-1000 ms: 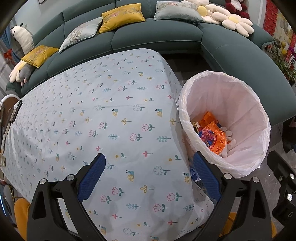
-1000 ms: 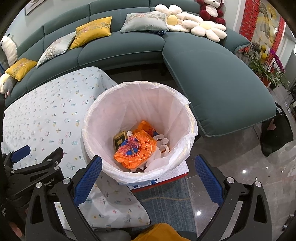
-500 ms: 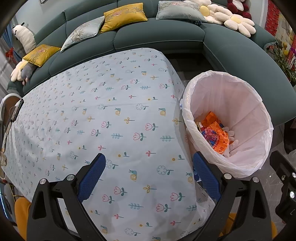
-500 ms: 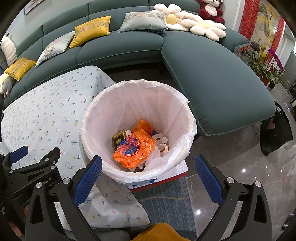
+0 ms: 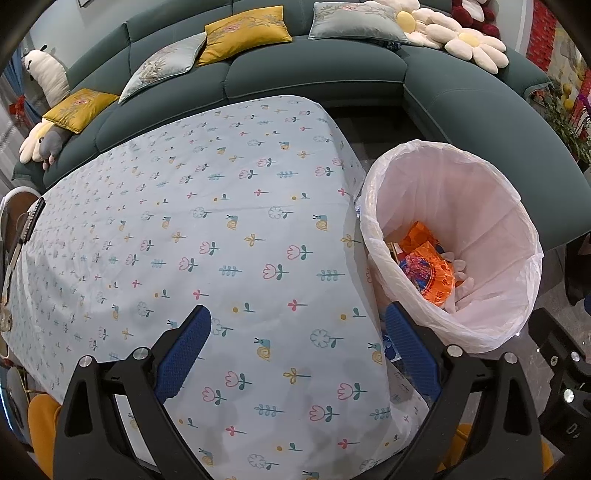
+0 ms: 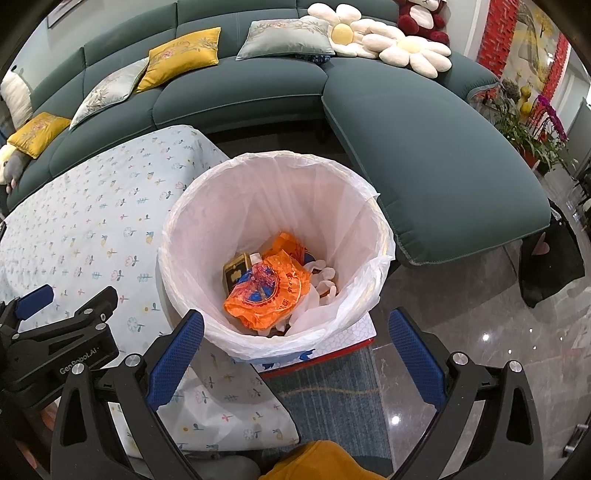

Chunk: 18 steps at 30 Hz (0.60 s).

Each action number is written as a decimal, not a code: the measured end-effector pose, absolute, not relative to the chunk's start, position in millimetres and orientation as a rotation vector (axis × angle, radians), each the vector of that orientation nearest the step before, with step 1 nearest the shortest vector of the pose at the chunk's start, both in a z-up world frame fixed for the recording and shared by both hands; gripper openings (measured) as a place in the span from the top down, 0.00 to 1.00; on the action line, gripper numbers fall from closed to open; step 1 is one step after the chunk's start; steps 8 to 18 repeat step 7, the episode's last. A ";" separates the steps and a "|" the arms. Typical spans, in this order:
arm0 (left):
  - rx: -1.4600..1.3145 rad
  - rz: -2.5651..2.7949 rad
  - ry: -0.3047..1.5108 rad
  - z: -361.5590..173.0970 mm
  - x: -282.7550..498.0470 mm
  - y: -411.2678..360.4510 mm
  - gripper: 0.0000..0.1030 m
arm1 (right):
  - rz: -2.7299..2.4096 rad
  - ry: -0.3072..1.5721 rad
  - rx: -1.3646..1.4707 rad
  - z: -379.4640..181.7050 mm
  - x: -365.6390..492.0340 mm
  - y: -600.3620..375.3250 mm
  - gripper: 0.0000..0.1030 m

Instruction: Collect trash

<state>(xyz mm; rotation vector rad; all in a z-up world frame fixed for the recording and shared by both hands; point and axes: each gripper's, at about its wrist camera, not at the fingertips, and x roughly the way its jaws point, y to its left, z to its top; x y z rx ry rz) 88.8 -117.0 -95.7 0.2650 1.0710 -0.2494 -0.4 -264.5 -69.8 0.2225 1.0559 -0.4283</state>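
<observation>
A round bin lined with a white bag (image 6: 273,177) (image 5: 491,192) stands on the floor at the table's right end. Inside lie an orange wrapper (image 6: 269,291) (image 5: 428,269), a small dark and gold box (image 6: 234,273) and white crumpled pieces (image 6: 321,280). My right gripper (image 6: 295,325) is open and empty, hovering over the bin's near rim. My left gripper (image 5: 299,325) is open and empty above the near right part of the table (image 5: 184,229), which has a floral cloth. The left gripper's body also shows in the right wrist view (image 6: 55,339).
A dark green corner sofa (image 6: 424,147) with yellow and grey cushions (image 5: 243,35) wraps the far side and right. The bin stands on a white and red box (image 6: 332,343). A blue rug (image 6: 332,398) and glossy floor (image 6: 517,332) lie below. Plants (image 6: 532,125) stand far right.
The left gripper has drifted slightly, so the bin sits a little further right in its view. The right gripper has hardly moved. Both stay open and empty.
</observation>
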 end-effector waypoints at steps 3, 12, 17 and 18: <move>0.252 -0.262 1.062 -94.4 88.4 -118.2 0.12 | -0.430 1.055 0.225 -70.0 -0.5 -264.9 0.06; 0.255 -0.291 1.047 -92.1 87.2 -122.1 0.12 | -0.432 1.052 0.228 -69.8 -0.4 -265.3 0.06; 0.255 -0.291 1.047 -92.1 87.2 -122.1 0.12 | -0.432 1.052 0.228 -69.8 -0.4 -265.3 0.06; 0.255 -0.291 1.047 -92.1 87.2 -122.1 0.12 | -0.432 1.052 0.228 -69.8 -0.4 -265.3 0.06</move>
